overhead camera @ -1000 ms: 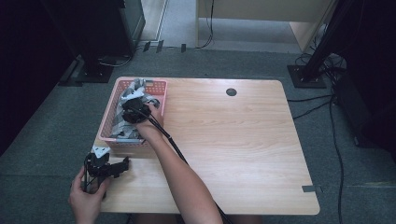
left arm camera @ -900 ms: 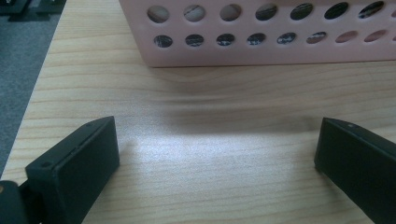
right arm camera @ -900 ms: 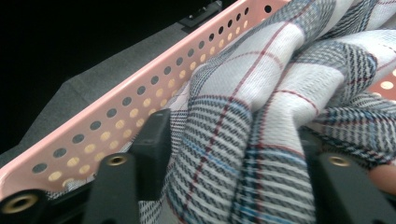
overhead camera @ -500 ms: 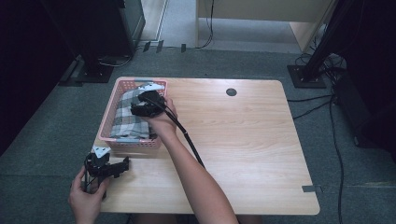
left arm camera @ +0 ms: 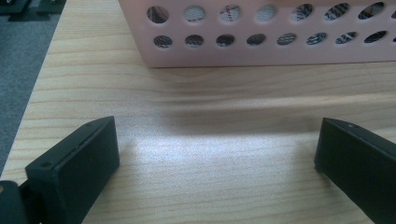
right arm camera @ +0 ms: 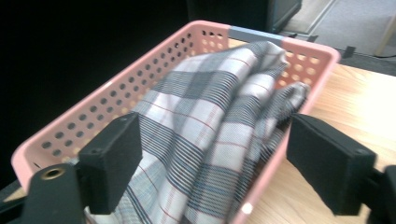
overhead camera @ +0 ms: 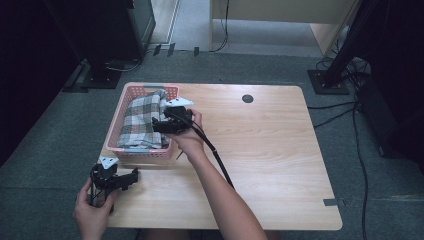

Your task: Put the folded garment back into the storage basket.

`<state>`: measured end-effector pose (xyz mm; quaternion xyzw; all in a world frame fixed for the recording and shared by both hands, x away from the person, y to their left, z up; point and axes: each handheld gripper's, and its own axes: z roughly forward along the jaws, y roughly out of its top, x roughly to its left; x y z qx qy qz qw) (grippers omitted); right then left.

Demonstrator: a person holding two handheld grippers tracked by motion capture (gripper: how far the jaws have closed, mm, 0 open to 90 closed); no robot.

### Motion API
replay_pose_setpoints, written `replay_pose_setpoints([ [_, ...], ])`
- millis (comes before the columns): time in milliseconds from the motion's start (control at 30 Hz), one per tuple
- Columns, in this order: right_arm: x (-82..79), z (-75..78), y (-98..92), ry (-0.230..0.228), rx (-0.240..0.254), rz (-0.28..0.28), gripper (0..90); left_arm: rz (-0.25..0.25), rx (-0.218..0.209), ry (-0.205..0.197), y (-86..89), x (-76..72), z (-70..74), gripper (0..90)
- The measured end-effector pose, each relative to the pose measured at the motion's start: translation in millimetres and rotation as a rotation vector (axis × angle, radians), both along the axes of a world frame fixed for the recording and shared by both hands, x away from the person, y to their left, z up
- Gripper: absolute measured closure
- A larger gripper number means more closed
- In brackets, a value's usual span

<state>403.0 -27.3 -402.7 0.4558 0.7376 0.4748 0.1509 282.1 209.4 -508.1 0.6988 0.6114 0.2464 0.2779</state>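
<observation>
- A wooden table [overhead camera: 270, 150] stands on grey carpet, with dark stands and cables around it.
- A pink basket [overhead camera: 116, 131] with rows of holes in its walls sits at the table's far left corner.
- A checked cloth [overhead camera: 142, 122] lies bunched inside the basket, its folds rising above the rim on the right side.
- The person's right arm reaches across from the bottom edge, and the right gripper [overhead camera: 159, 124] hangs just over the basket's right rim, aimed at the cloth. Its jaws stand wide apart with nothing between them but air; the cloth lies just beyond.
- The left gripper [overhead camera: 134, 176] rests low over the table's near left part, in front of the basket, its jaws spread wide over bare wood.
</observation>
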Motion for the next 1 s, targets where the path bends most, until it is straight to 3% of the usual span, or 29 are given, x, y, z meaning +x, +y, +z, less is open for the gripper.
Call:
replay_pose_setpoints([
  [233, -9.3, -8.2, -20.5, 0.009, 0.042, -0.003, 10.6, 0.002, -0.002, 0.0, -0.2, 0.2, -0.1, 0.0],
  [433, -13.8, -14.1, -32.4, 0.026, 0.017, -0.001, 2.9, 0.002, -0.002, -0.001, -0.4, 0.2, -0.2, 0.0],
  [600, -19.0, -18.3, -41.0, 0.015, 0.002, -0.01, 1.4, 0.003, -0.002, -0.002, -0.4, 0.2, -0.2, 0.0],
  [1000, -27.0, -30.6, -64.6, 0.014, 0.031, -0.06, 0.7, 0.003, -0.002, -0.002, -0.4, 0.2, -0.2, 0.0],
])
